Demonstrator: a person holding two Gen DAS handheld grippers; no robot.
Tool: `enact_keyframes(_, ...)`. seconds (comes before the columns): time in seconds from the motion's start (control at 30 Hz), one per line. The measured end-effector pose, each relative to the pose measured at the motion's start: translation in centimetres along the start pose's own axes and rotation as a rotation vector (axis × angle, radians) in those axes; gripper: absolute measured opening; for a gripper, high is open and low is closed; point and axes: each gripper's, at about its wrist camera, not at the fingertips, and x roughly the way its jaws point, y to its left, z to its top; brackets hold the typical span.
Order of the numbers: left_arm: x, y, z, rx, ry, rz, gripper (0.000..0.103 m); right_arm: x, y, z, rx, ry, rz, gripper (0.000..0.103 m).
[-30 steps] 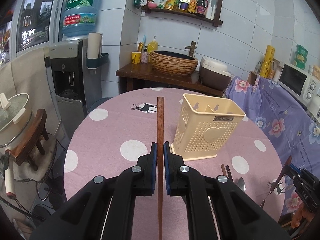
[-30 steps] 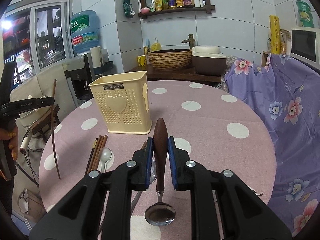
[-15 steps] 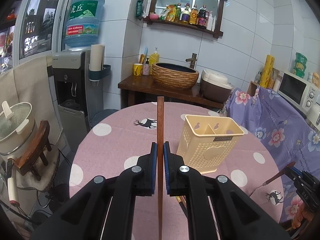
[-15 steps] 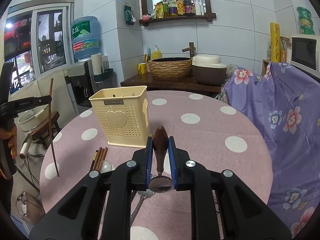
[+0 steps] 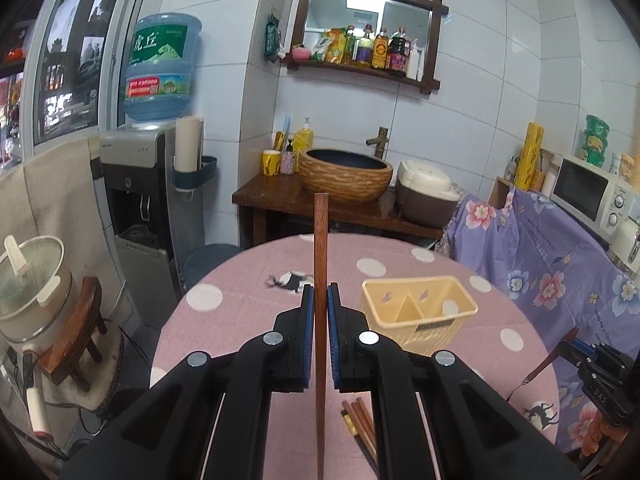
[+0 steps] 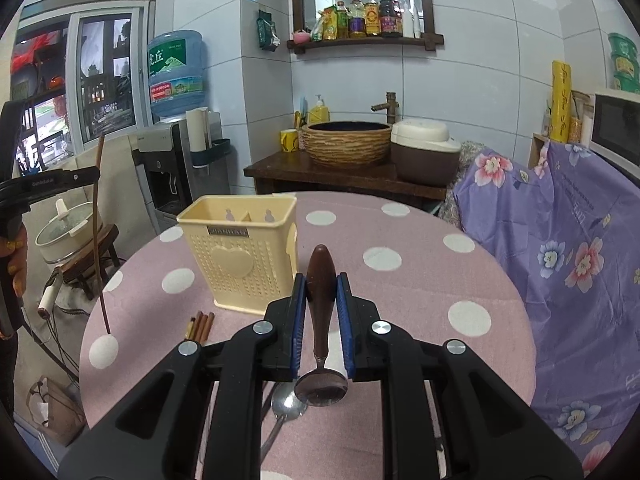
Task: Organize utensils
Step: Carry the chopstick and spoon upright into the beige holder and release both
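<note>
Left wrist: jaws clamped on upright chopstick [image 5: 320,280] | right wrist: jaws gripping spoon [image 6: 321,304] handle, bowl down | lifted for dropping into utensil holder [image 6: 244,256]

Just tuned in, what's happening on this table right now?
The left gripper is clamped on a wooden chopstick, held upright. The right gripper grips a spoon with a wooden handle, bowl toward the camera. Both are above the table near the cream utensil holder. More chopsticks and a metal spoon lie on the table.
</note>
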Motion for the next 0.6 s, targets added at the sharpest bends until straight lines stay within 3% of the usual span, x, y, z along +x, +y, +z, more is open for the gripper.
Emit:
enact_keyframes(0.4, 1.3, -5.2, 10.5, -0.027, -0.146, -0.089, 0.008, 0.7, 3.4, 14.4, 0.028, -0.155, 0.085, 0.016)
enact_keyframes(0.6, 5.0, -6.3, 10.2, -0.052, -0.209, -0.079, 0.008, 4.3, 5.1, 15.6, 0.008, -0.161, 0.055, 0.016)
